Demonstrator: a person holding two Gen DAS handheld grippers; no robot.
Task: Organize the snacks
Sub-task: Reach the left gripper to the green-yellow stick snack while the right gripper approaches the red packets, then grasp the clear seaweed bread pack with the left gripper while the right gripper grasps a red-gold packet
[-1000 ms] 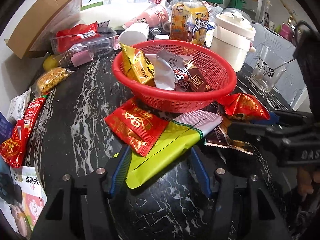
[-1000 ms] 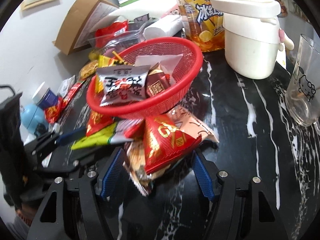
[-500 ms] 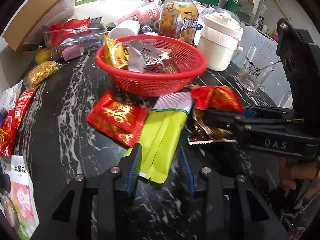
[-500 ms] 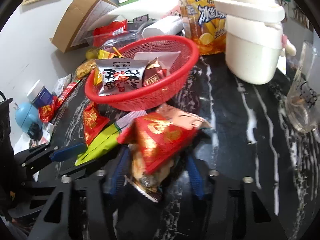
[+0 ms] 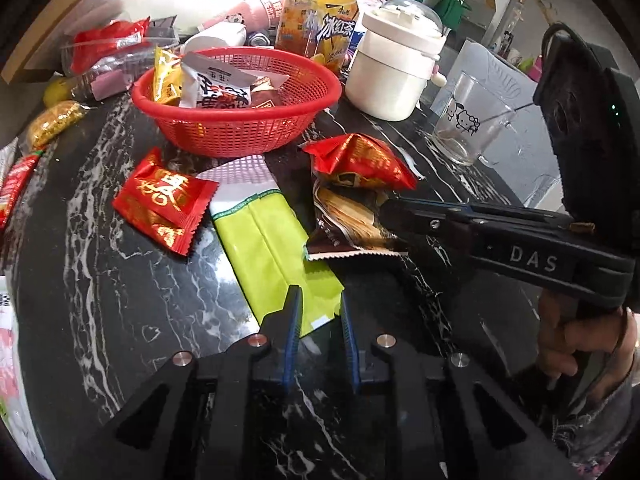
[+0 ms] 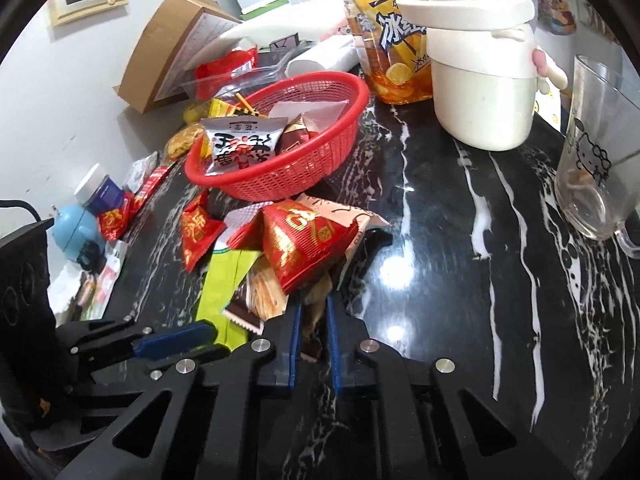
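Note:
A red mesh basket [image 5: 240,136] holding several snack packets stands on the black marble table [image 5: 120,300]. In front of it lie a red packet [image 5: 166,200], a long green packet [image 5: 268,248], a brown wafer packet [image 5: 348,228] and a puffed red packet [image 5: 360,160] resting on the brown one. My left gripper [image 5: 319,312] is closing, and its pads pinch the green packet's near end. From the right, my right gripper [image 5: 386,212] is closing too. In its own view the right gripper [image 6: 313,316] has the brown packet's edge between its pads, under the puffed red packet [image 6: 304,240].
Behind and right of the basket stand a white lidded pot [image 5: 392,76], an iced-tea bottle [image 5: 316,20] and a glass mug [image 5: 468,124]. A cardboard box [image 6: 168,48], a clear tub and loose packets crowd the back left. A hand [image 5: 580,340] holds the right gripper.
Both grippers went from wide open to closed on the packets between their fingers. The left view has drawn back from the basket, and the green packet has shifted with it.

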